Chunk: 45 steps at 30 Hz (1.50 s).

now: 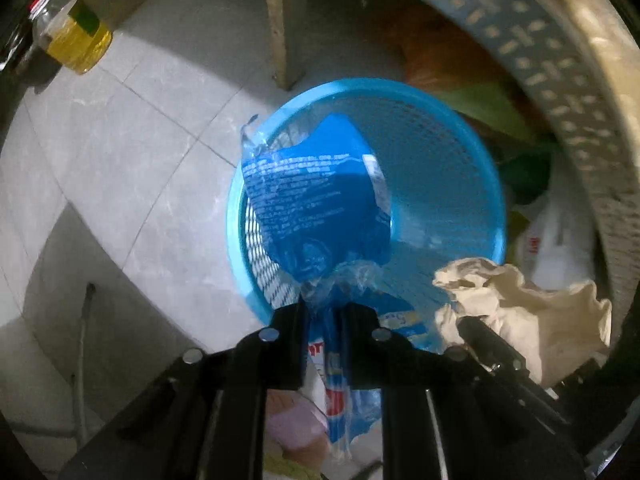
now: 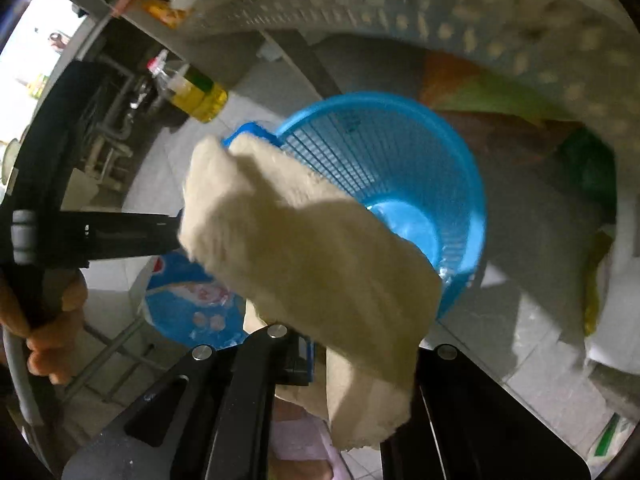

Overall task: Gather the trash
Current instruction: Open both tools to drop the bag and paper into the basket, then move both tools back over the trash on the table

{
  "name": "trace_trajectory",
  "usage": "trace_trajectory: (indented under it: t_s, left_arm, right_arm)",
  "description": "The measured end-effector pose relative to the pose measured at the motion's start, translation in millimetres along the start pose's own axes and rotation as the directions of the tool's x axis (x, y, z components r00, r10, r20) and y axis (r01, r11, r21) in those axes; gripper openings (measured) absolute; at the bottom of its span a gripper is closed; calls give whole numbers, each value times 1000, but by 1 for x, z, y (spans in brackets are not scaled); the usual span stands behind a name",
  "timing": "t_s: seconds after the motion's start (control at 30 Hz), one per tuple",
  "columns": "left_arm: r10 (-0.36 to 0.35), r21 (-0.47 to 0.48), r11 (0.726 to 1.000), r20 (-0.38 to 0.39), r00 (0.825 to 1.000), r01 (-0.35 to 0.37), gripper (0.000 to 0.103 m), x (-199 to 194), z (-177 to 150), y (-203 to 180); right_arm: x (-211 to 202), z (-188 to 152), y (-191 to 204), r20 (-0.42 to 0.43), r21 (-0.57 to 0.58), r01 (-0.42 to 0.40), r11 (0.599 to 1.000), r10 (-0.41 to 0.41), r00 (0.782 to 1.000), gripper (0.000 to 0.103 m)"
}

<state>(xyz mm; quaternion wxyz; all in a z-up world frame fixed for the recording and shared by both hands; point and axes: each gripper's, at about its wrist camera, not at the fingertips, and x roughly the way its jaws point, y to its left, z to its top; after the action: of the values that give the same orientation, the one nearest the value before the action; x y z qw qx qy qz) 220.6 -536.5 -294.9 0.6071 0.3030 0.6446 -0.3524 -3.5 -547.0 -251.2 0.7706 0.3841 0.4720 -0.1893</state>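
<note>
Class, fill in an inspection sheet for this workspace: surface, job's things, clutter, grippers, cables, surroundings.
Surface: pale tiled floor.
Job's things: blue basket, blue plastic wrapper, crumpled cream paper.
Clutter: oil bottle; bags beside the basket.
Grippers: left gripper has the wrapper between its fingers above the basket; right gripper shut on the paper.
Cables: nothing seen.
Surroundings: grey perforated bin, wooden leg.

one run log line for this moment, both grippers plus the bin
left gripper: blue wrapper pinched | right gripper: cream tissue held | blue basket: below both
</note>
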Motion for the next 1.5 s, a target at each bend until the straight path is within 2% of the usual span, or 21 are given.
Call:
trace_trajectory:
  t_s: [0.03,0.1,0.13,0.2,0.27,0.3,0.33,0.4,0.5,0.8,0.97,1.13,1.23,1.33,1.43,1.5]
  left_arm:
    - [10,-9,1000,0,1000,-10,26,6,2,2]
    - [21,-29,999,0,1000,-21,44,12,4,2]
    - [23,-34,999,-6,1000,-23,48,13,6,1]
    - [19,-35,999,-8,1000,-19,59,13,10,-6]
    - [8,-25,1000,7,1000,-8,65,7,9,-6]
    - [2,-17,1000,18,1000,-2,70,2,9,-6]
    - [-2,-11,1000,30,1000,3,71,-3,9,-8]
    - [-11,-5,1000,50,999,12,73,-11,10,-8]
    - [-44,-11,999,70,997,45,74,-29,8,-10]
    - [-150,-23,988,152,977,155,77,-113,-15,6]
    - [-153,9,988,205,967,155,78,-168,-51,15]
    - [-236,22,970,306,922,241,79,-235,-110,34]
    - [-283,28,954,399,872,297,79,-279,-162,54]
    - [-267,33,957,494,827,289,81,-311,-213,73]
    - [-204,12,971,563,801,239,84,-327,-266,87]
    - [-166,-6,977,593,788,211,89,-330,-300,96]
  right_arm:
    - [6,3,-1,-10,7,3,1000,-3,1000,8]
    - [21,8,-8,-34,39,10,999,-8,999,11]
    - [25,10,-7,-39,51,10,999,-8,999,13]
    - [31,13,-9,-46,64,8,998,-5,999,30]
    - [33,12,-9,-51,62,8,998,-5,999,40]
    - [32,11,-8,-49,55,15,998,-12,999,41]
    - [30,10,-7,-45,50,16,999,-14,999,42]
    - [25,12,-7,-33,47,20,999,-18,999,50]
    - [16,16,-8,-3,51,23,998,-23,1000,52]
    - [-27,7,-5,89,44,32,999,-36,995,52]
    - [-55,-17,0,132,32,20,999,-24,991,52]
    - [-72,-39,17,155,0,39,999,-38,987,52]
    - [-93,-61,33,179,-52,52,997,-42,983,52]
    - [-113,-74,53,217,-96,48,994,-26,976,52]
    - [-134,-86,71,248,-147,58,987,-20,968,53]
    - [-147,-89,85,273,-174,82,981,-32,961,64]
